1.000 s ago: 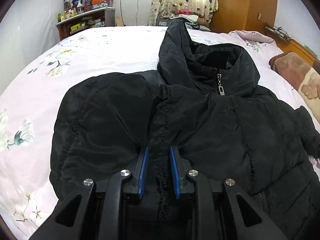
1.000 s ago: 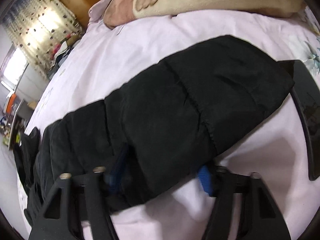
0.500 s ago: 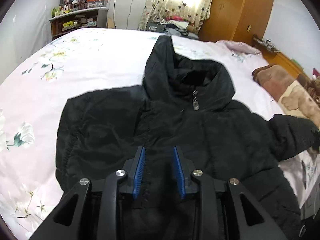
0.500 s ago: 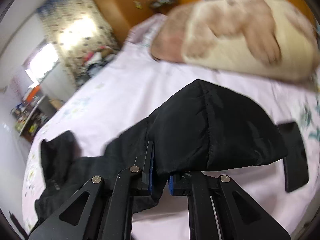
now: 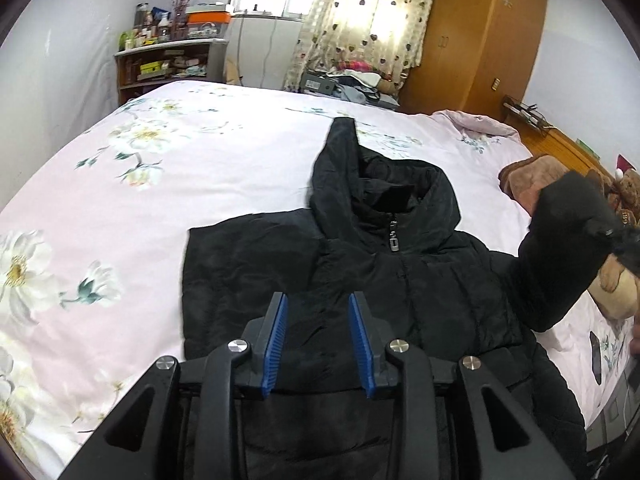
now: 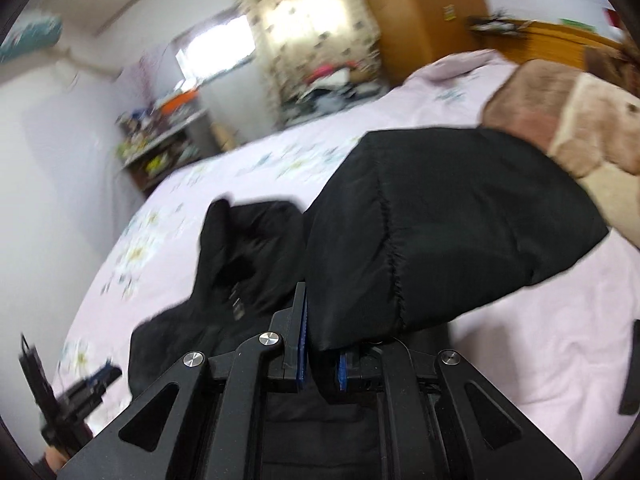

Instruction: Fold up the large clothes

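Right gripper (image 6: 320, 364) pinches the black coat's sleeve (image 6: 440, 232) up off the bed (image 5: 200, 168), left gripper (image 5: 320, 340) hangs partly open over the coat (image 5: 380, 288), so next swing the sleeve across its front.

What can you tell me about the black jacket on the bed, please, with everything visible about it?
The black jacket is a puffy, quilted, hooded coat of smooth, slightly shiny fabric, lying front-up on the pink floral bedspread. It is zipped to the collar, a metal zipper pull hanging there, and the hood lies flat beyond. One sleeve is folded across the chest; the other sleeve is lifted off the bed, pinched by the right gripper. The left gripper hovers open above the hem.
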The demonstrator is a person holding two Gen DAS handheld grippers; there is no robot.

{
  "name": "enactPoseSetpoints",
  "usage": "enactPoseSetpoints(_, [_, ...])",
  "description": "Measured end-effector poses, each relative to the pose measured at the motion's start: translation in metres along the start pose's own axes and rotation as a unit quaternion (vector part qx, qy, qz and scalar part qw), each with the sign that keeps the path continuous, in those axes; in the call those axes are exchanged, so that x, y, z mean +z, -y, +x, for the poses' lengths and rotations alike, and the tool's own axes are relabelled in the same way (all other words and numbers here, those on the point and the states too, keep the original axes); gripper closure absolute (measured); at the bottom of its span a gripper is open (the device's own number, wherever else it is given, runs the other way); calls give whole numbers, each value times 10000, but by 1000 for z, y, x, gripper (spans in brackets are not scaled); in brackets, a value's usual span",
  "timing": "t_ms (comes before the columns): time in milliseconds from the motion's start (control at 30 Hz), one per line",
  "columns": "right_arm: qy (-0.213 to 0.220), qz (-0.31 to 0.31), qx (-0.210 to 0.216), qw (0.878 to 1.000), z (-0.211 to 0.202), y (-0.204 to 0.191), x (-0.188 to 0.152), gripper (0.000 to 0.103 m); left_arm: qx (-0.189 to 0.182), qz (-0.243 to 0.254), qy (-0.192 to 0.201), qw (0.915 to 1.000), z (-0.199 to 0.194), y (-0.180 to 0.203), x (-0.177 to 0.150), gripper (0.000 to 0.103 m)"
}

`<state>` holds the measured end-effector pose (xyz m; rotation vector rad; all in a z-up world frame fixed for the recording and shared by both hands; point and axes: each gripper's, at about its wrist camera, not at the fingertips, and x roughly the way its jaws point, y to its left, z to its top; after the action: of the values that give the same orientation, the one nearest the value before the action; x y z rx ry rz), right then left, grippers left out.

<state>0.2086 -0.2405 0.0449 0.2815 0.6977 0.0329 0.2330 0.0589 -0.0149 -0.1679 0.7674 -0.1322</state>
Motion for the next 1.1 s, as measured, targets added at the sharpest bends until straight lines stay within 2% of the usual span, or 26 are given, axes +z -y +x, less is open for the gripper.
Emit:
enactPoseSetpoints(100, [-380, -258, 90, 9989, 36, -27, -19, 92, 73, -55, -7, 10000, -5, -13, -5, 70])
enactPoseSetpoints(267, [-1090, -583, 179, 9922, 93, -59, -63, 85, 156, -216, -59, 9996, -4, -29, -14, 70])
enactPoseSetpoints(367, [-1357, -671, 363, 9878, 115, -69, -85, 72, 172, -285, -102, 9994, -2, -36, -19, 70])
enactPoseSetpoints(433, [-1507, -806, 459, 9842, 125, -78, -94, 55, 172, -325, -140, 9992, 1, -38, -20, 70])
enactPoseSetpoints(467, [-1543, -900, 470, 9828, 127, -84, -100, 54, 167, -354, -159, 9991, 2, -39, -21, 70])
enactPoseSetpoints(567, [-1471, -1108, 607, 9810, 122, -94, -102, 47, 124, -376, -131, 9991, 1, -36, -19, 70])
enactPoseSetpoints(667, [-1389, -1119, 918, 9797, 108, -96, -98, 47, 19, -319, -7, 9995, -4, -26, -11, 62])
enactPoseSetpoints(867, [-1178, -1213, 1408, 9755, 73, -84, -90, 47, -418, -134, 211, 9988, -4, 13, 15, 57])
enactPoseSetpoints(933, [-1047, -1203, 1353, 9779, 66, -73, -84, 47, -558, 14, 181, 9983, 5, 31, 21, 57])
enactPoseSetpoints(1000, [-938, -1000, 1069, 9848, 66, -47, -77, 47, -731, 209, 13, 9971, 22, 50, 21, 57])
enactPoseSetpoints(1033, [-925, -859, 861, 9883, 70, -32, -74, 47, -832, 291, -81, 9961, 32, 58, 19, 57])
enactPoseSetpoints(1100, [-900, -620, 340, 9934, 78, -1, -70, 47, -888, 424, -286, 9947, 56, 71, 12, 64])
